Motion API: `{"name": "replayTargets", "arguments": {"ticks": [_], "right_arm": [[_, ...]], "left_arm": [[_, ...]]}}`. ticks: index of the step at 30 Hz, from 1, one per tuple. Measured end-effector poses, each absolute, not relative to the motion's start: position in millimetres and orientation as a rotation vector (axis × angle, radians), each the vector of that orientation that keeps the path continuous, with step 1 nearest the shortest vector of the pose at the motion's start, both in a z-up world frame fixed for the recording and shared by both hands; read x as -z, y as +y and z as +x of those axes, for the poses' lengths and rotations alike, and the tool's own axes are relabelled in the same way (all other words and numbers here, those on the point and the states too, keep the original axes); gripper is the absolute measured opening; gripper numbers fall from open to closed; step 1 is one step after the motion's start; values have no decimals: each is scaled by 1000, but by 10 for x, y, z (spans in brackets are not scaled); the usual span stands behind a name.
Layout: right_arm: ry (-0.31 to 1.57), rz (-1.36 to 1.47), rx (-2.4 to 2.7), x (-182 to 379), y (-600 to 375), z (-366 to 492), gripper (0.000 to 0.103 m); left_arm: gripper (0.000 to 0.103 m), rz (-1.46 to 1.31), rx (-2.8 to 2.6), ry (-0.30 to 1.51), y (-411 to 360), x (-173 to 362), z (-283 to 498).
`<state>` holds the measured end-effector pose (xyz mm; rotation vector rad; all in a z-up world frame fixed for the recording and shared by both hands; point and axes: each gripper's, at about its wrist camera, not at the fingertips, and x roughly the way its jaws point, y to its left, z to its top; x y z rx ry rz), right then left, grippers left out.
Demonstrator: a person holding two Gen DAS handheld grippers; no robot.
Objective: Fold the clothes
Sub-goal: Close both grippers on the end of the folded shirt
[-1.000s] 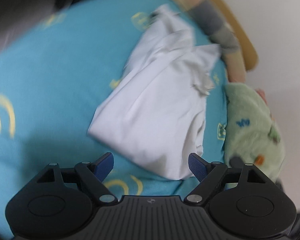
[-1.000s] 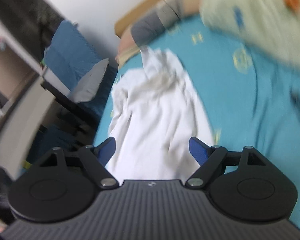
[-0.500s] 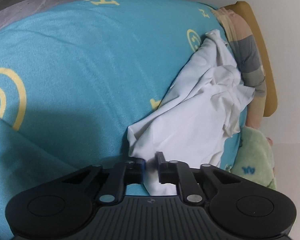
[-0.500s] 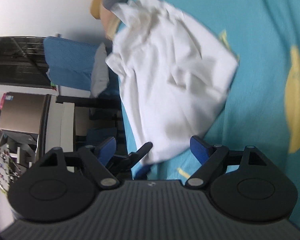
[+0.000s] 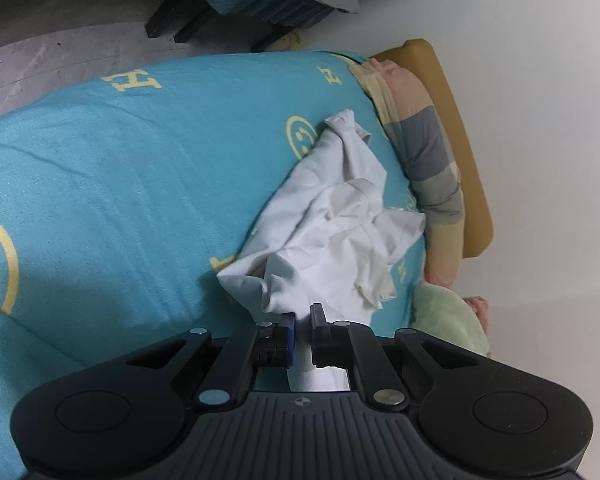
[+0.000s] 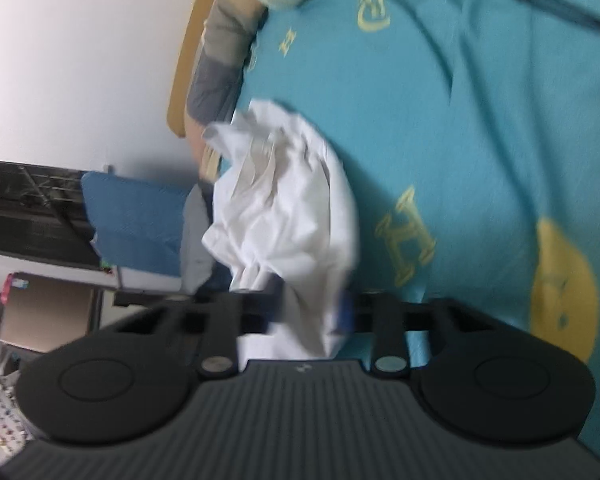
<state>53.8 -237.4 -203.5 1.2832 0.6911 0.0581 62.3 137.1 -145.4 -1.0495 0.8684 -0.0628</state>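
A white garment lies bunched on a turquoise bedsheet with yellow letters and smiley faces. My left gripper is shut on its near edge, and cloth passes between the fingers. In the right wrist view the same white garment is gathered and lifted, and my right gripper is closed on its lower edge. That view is blurred by motion.
A striped pillow and a yellow-brown headboard line the wall side of the bed. A pale green plush blanket lies by the garment. A blue chair and shelving stand beyond the bed edge.
Both grippers went from open to shut on the garment's edge. The flat garment has been pulled up into a bunch.
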Motion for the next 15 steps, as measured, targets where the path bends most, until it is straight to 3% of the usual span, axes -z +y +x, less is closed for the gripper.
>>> {"name": "replayTargets", "arguments": {"ticks": [5,15], "right_arm": [[643,1210,-77,1808,-2383,512,10],[532,1123,-137,864,-2513,206,9]], "left_arm": [[7,-1038,119,837,1333,1279,573],[6,-913,220,721,1211,304,158]]}}
